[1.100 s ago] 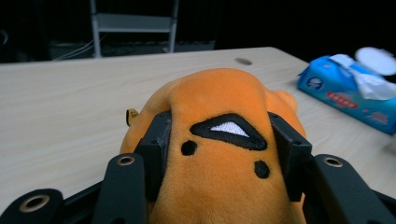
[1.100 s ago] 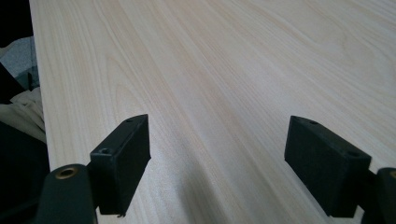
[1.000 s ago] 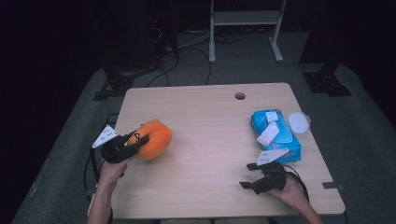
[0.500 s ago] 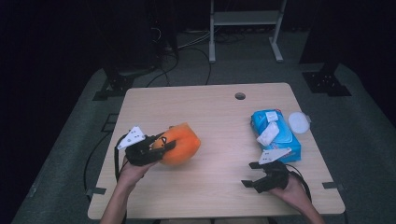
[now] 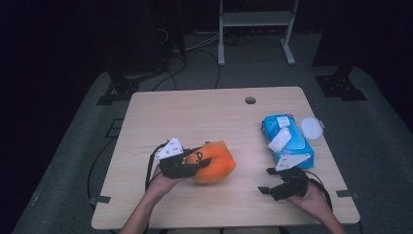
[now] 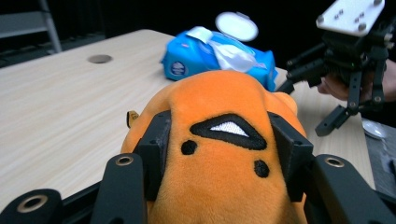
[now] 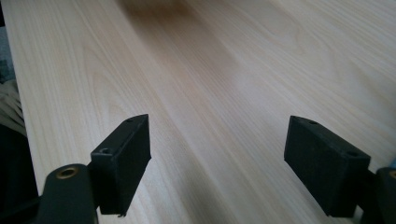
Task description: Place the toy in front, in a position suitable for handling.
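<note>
Surface [image 5: 204, 112]: light wood. Orange plush toy [image 5: 214, 163] low over its middle, contact unclear, pinched by left hand-held gripper [image 5: 197, 163]. Keep squeeze steady; carry level, clear of blue wipes pack [image 5: 285, 139]. Right hand-held gripper [image 5: 272, 187] spread, idle.

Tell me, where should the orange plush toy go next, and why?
Probably a little further toward the right tool. The left tool grips the orange plush toy mid-table, while the right one waits open and empty beside the blue wipes pack.
</note>
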